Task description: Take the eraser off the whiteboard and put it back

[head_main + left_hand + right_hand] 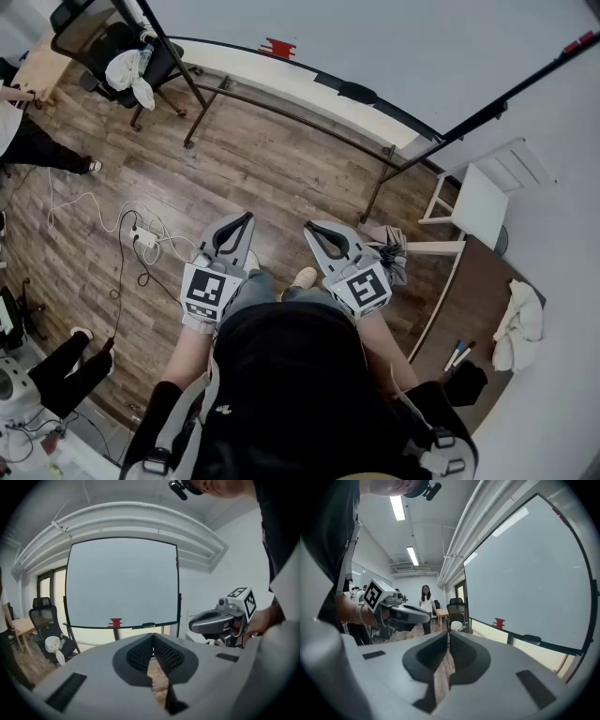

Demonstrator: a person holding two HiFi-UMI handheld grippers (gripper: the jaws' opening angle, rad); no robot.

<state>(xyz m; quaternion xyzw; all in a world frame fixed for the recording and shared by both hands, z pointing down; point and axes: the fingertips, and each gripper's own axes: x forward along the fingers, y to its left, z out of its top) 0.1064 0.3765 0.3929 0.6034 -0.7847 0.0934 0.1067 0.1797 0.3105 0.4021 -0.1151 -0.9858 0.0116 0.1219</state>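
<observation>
Wood floor [244, 159] is seen underfoot, with the whiteboard [375, 37] up ahead. Nothing's been started yet: the eraser [357, 92] is parked on the board's ledge. The left gripper [242, 223] is held closed and empty, and so is the right gripper [314, 230]. The eraser is kept well apart from both, ahead of the jaws.

Black eraser [357, 91], red object [277, 47], brown wood-grain floor [253, 169]
</observation>
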